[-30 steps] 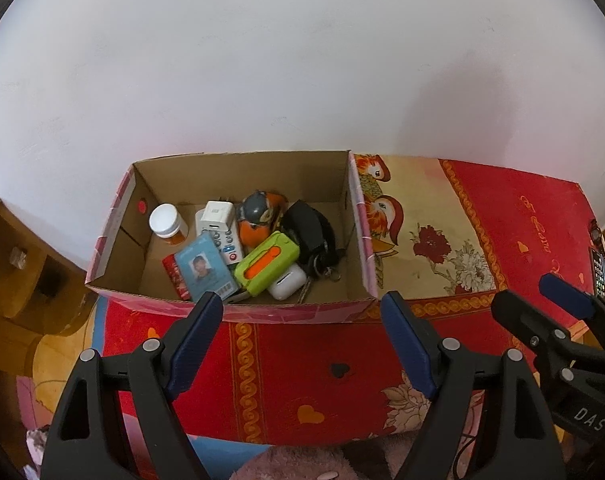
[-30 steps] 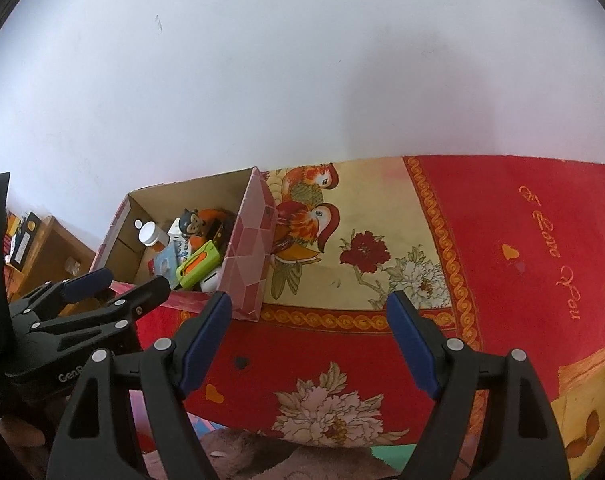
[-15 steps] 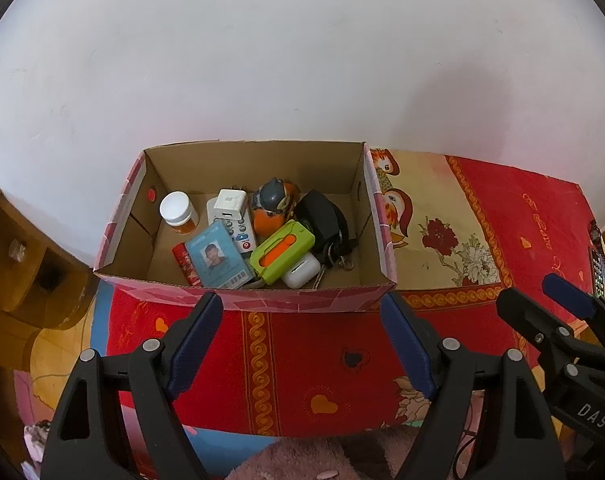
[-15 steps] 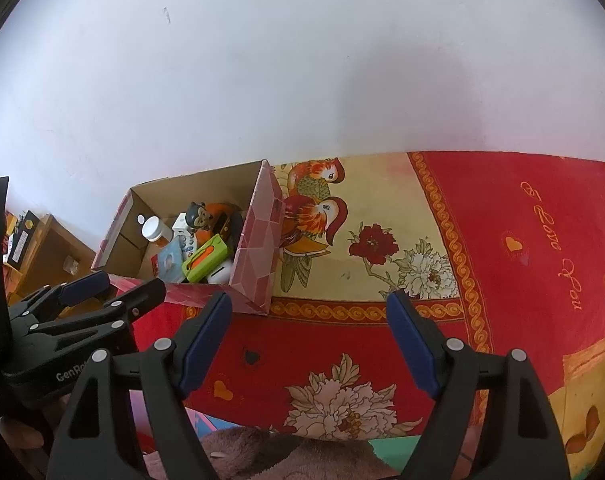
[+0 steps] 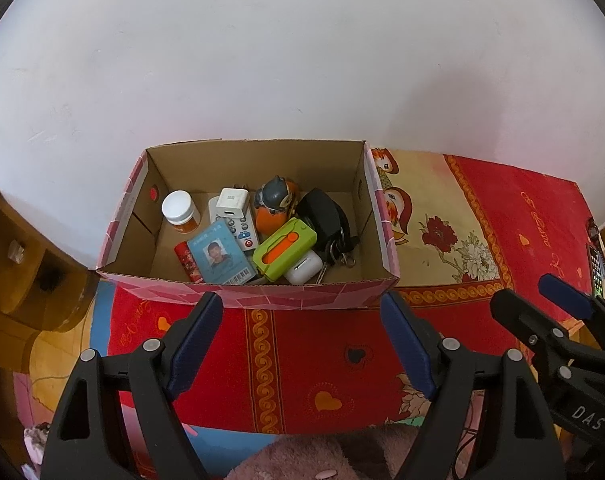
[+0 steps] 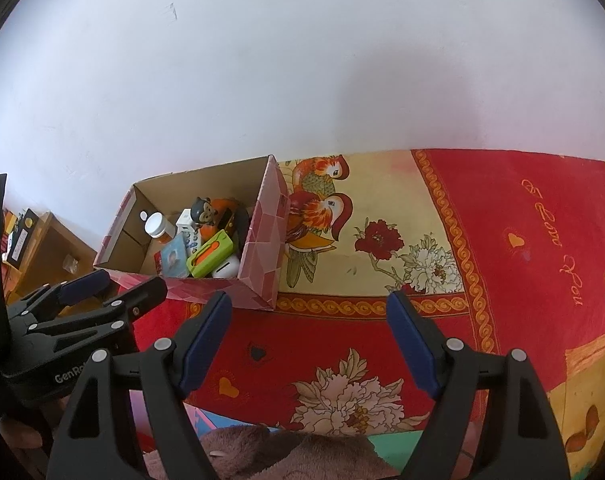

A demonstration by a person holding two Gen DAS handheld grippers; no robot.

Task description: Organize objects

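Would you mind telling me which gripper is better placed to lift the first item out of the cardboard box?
Left, probably. The left gripper is open and faces the cardboard box squarely, the green case straight ahead. The right gripper, also open, faces bare tablecloth beside the box.

A home: patterned bedspread (image 6: 502,240), wooden nightstand (image 5: 18,264), white wall (image 5: 302,60).

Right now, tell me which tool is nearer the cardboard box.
Left. The left tool sits right in front of the cardboard box, facing its near wall, open and empty. The right tool is off to the box's right, over the patterned cloth.
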